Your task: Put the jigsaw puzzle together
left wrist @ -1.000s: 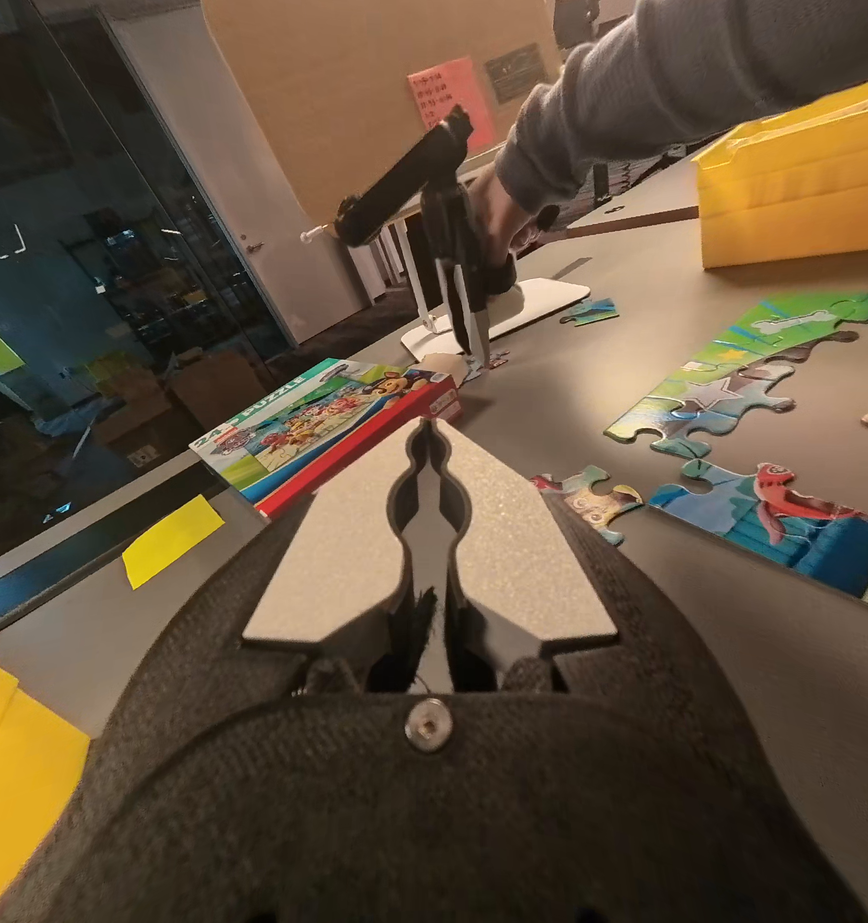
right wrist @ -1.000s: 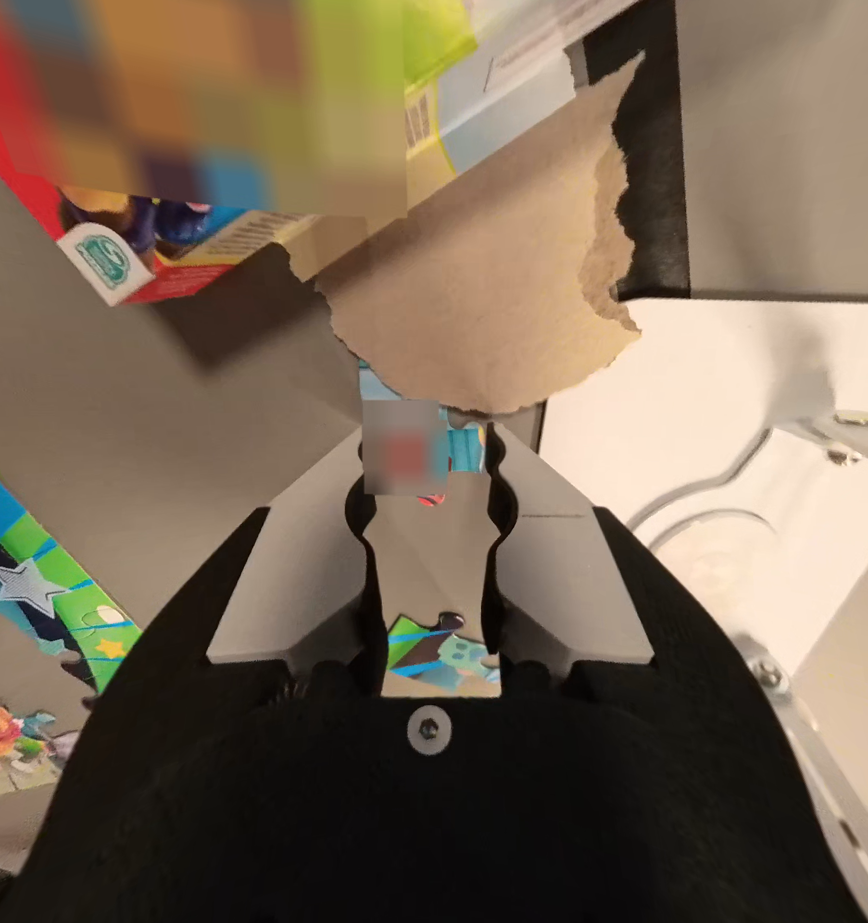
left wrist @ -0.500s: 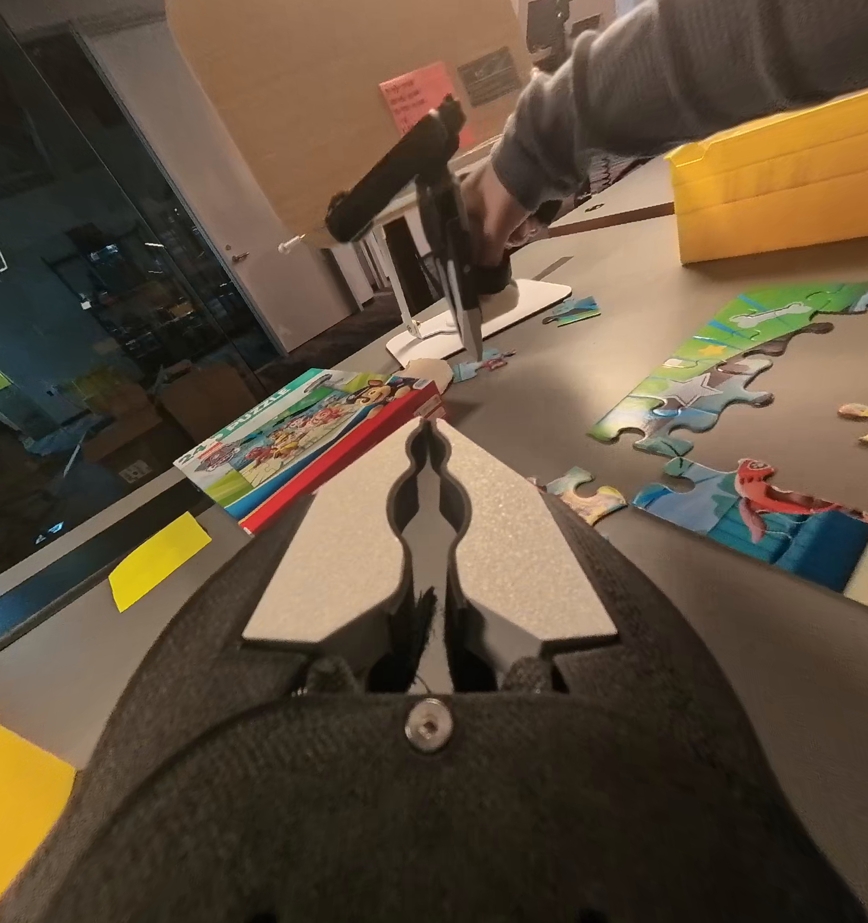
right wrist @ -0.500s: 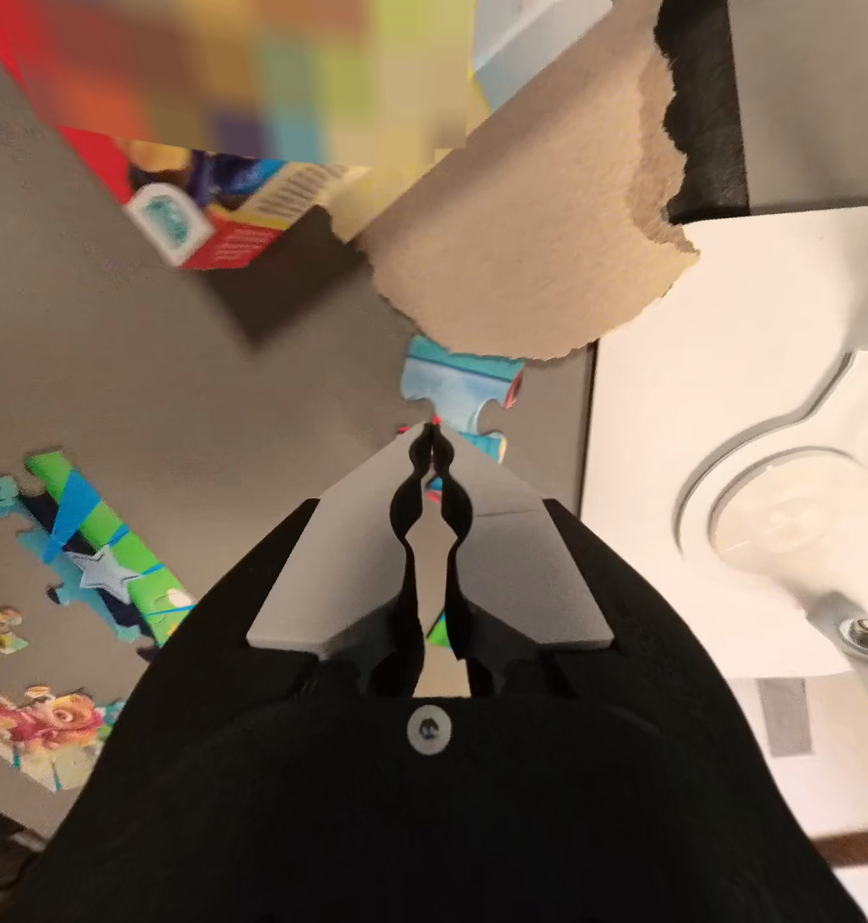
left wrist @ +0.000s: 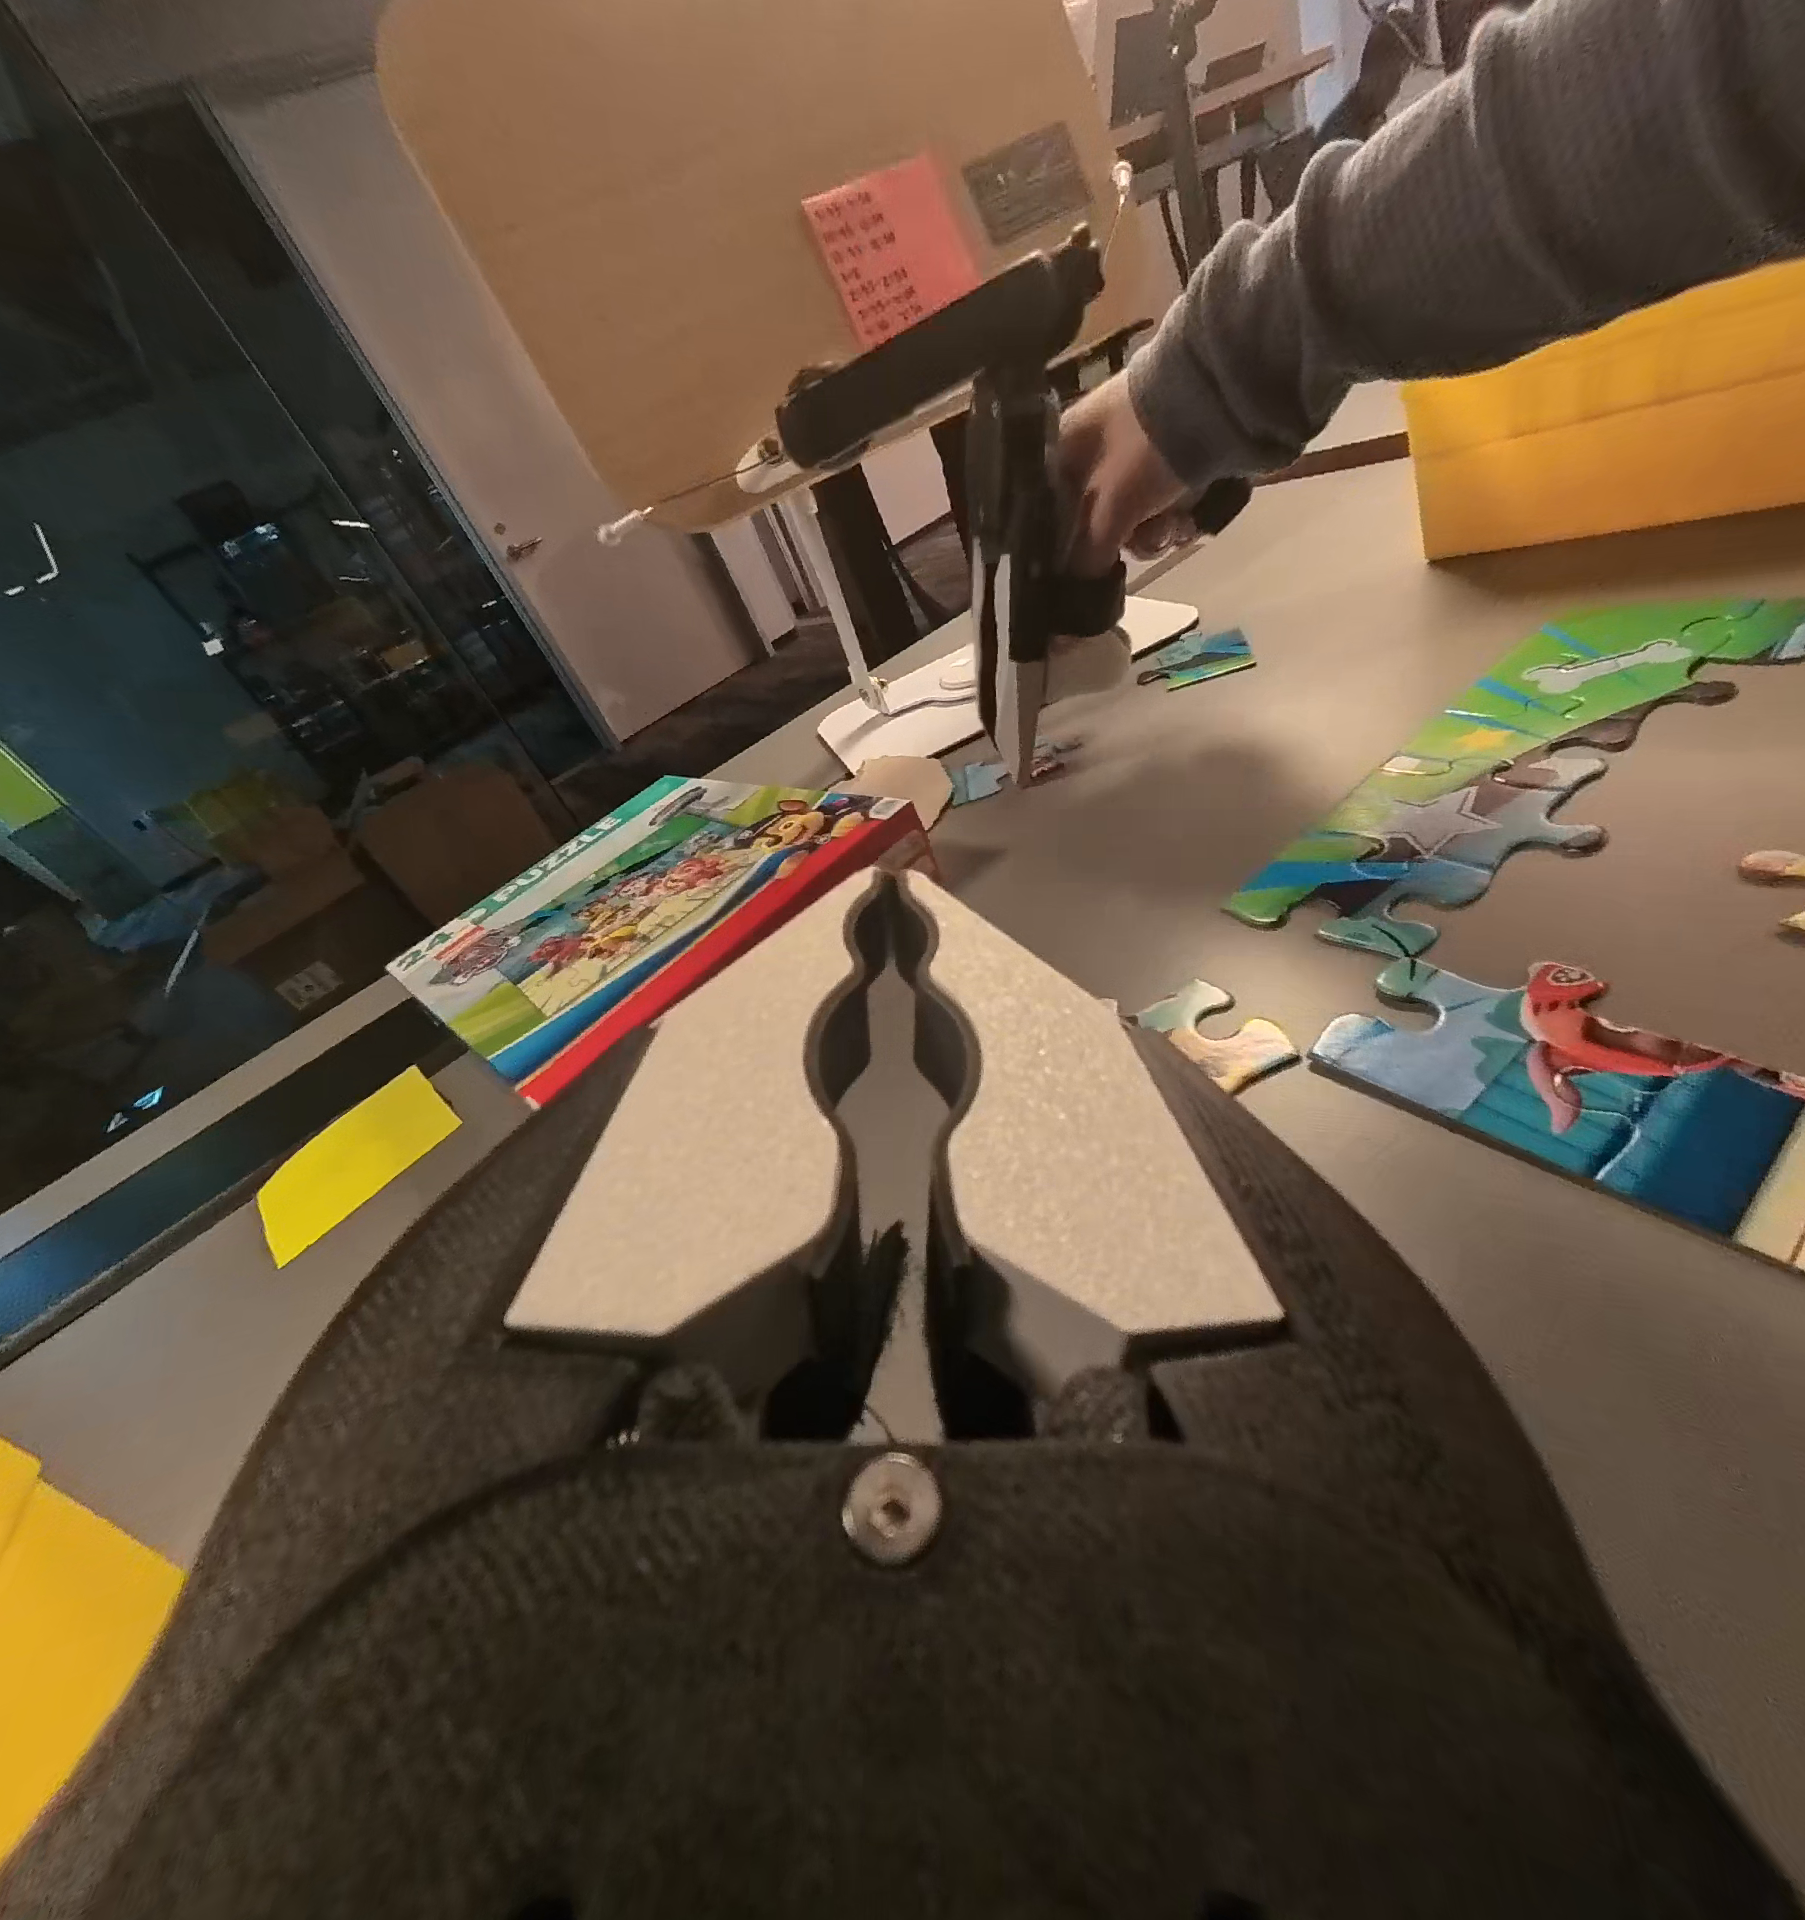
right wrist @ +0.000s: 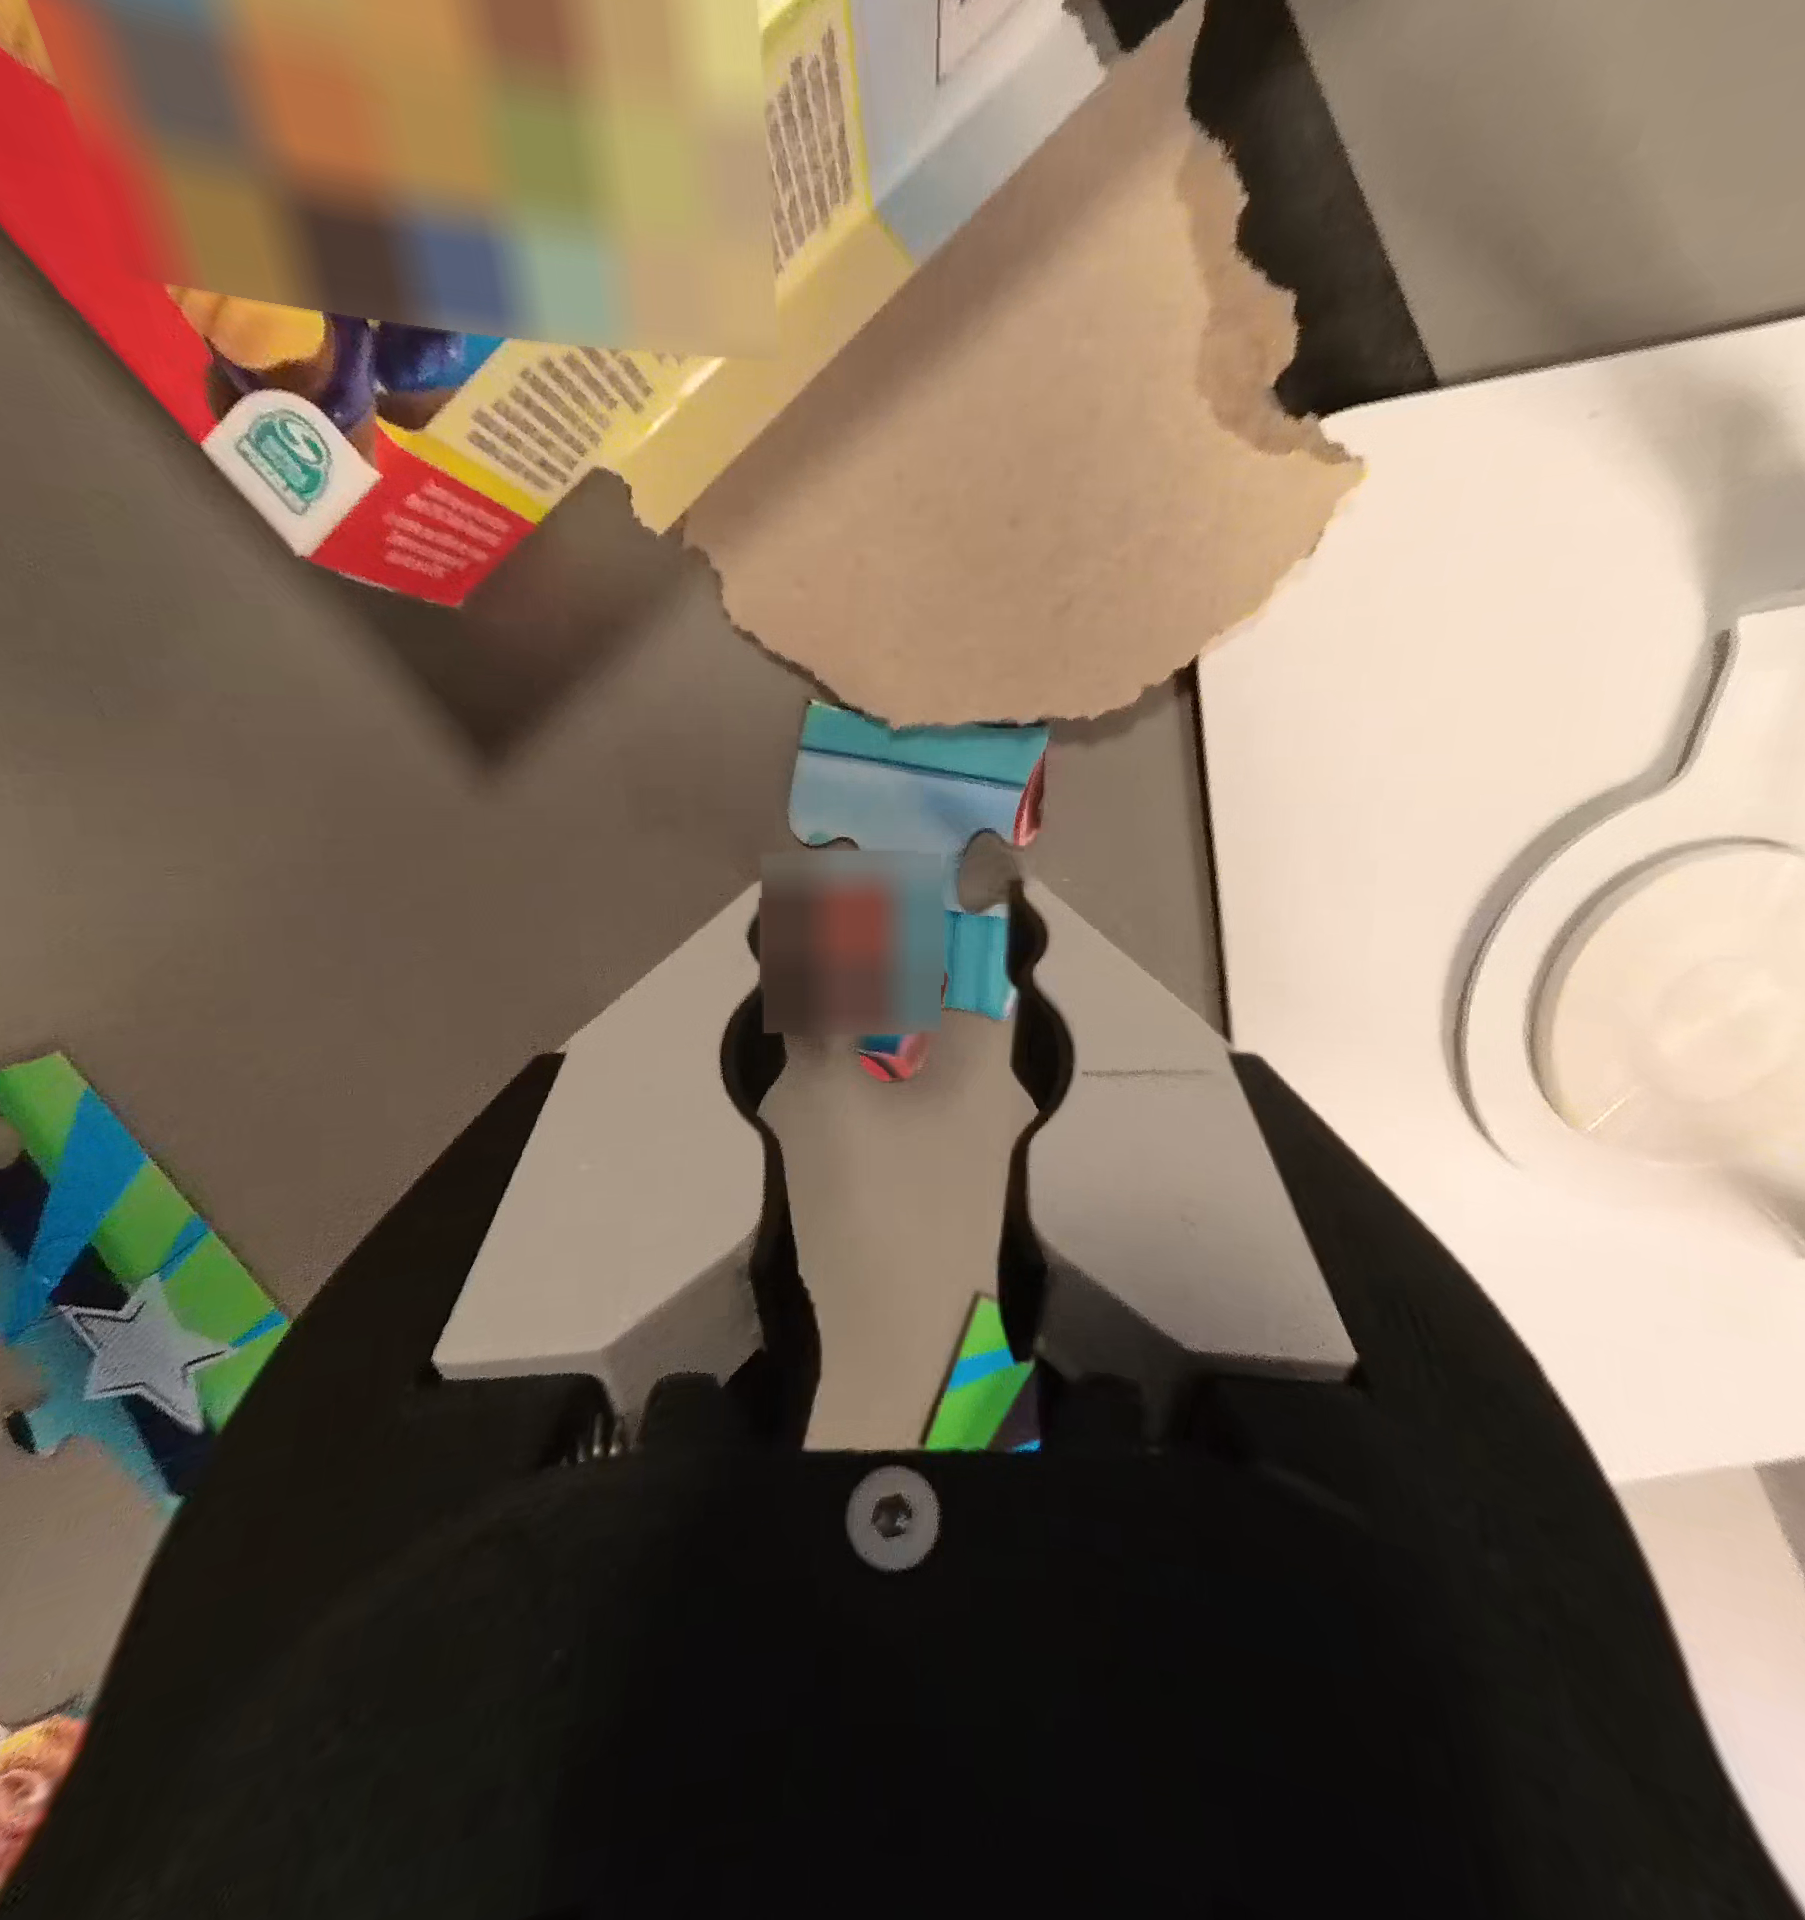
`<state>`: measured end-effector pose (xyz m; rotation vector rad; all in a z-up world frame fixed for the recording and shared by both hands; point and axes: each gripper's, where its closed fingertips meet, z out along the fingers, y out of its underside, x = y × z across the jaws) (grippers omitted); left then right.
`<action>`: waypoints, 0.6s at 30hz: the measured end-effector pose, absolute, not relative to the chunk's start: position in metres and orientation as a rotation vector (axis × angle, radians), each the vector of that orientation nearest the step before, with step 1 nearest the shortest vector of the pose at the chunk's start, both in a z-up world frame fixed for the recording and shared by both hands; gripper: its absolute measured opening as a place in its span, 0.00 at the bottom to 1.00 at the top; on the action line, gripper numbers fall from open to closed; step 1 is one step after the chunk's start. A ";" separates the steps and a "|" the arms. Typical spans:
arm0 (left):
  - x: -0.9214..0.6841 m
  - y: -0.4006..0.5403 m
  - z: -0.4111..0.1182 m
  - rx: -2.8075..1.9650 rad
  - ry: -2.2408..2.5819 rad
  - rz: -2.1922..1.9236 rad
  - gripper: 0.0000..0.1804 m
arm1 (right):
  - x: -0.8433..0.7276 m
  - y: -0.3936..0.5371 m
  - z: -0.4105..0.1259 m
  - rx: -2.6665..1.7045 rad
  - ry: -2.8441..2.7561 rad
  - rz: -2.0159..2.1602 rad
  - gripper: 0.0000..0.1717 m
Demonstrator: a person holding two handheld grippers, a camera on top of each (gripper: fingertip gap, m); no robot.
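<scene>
My left gripper (left wrist: 890,878) is shut and empty, hovering over the grey table beside a colourful puzzle box (left wrist: 659,914). My right gripper (right wrist: 887,894) is open and points down at the table. A blue and red puzzle piece (right wrist: 908,800) lies flat between its fingers, partly under the box's torn brown cardboard flap (right wrist: 981,520). The right fingertip (right wrist: 1023,914) sits at the piece's edge; a mosaic patch hides the left one. The left wrist view shows this gripper (left wrist: 1023,774) upright in a person's hand (left wrist: 1116,488), tips on the table.
A partly joined puzzle (left wrist: 1500,810) lies to the right, with loose pieces (left wrist: 1215,1029) near it. A white stand base (right wrist: 1500,727) lies right of the right gripper. A yellow bin (left wrist: 1646,416) stands at the back right. A yellow note (left wrist: 358,1164) lies by the table edge.
The right gripper stood open around the piece, shut above it half a second ago with the piece left on the table, and is now open around it again. The left gripper stayed shut.
</scene>
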<state>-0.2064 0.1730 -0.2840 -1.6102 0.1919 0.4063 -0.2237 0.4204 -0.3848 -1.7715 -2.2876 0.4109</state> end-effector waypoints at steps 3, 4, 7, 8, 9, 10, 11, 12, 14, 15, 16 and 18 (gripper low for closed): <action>-0.207 0.174 -0.284 -1.610 0.176 0.382 0.00 | -0.216 0.420 -0.386 -1.831 -2.331 0.331 0.09; -0.207 0.174 -0.284 -1.612 0.176 0.375 0.00 | -0.210 0.417 -0.386 -1.855 -2.368 0.277 0.09; -0.205 0.176 -0.287 -1.622 0.190 0.376 0.00 | -0.199 0.409 -0.386 -1.825 -2.468 0.123 0.09; -0.204 0.176 -0.286 -1.622 0.194 0.379 0.00 | -0.199 0.403 -0.385 -1.808 -2.485 0.140 0.09; -0.203 0.175 -0.286 -1.620 0.197 0.380 0.00 | -0.200 0.392 -0.382 -1.794 -2.495 0.211 0.00; -0.203 0.175 -0.285 -1.618 0.195 0.378 0.00 | -0.203 0.382 -0.379 -1.773 -2.485 0.297 0.00; -0.203 0.175 -0.284 -1.615 0.192 0.374 0.00 | -0.204 0.372 -0.375 -1.751 -2.480 0.372 0.00; -0.204 0.174 -0.284 -1.614 0.188 0.369 0.00 | -0.203 0.362 -0.372 -1.719 -2.486 0.430 0.00; -0.205 0.174 -0.284 -1.616 0.177 0.359 0.00 | -0.201 0.358 -0.372 -1.647 -2.472 0.423 0.00; -0.205 0.175 -0.284 -1.619 0.174 0.355 0.00 | -0.203 0.365 -0.372 -1.616 -2.426 0.381 0.00; -0.205 0.175 -0.285 -1.621 0.173 0.354 0.00 | -0.206 0.375 -0.374 -1.615 -2.364 0.343 0.00; -0.205 0.175 -0.285 -1.622 0.177 0.357 0.00 | -0.206 0.385 -0.381 -1.721 -2.286 0.368 0.15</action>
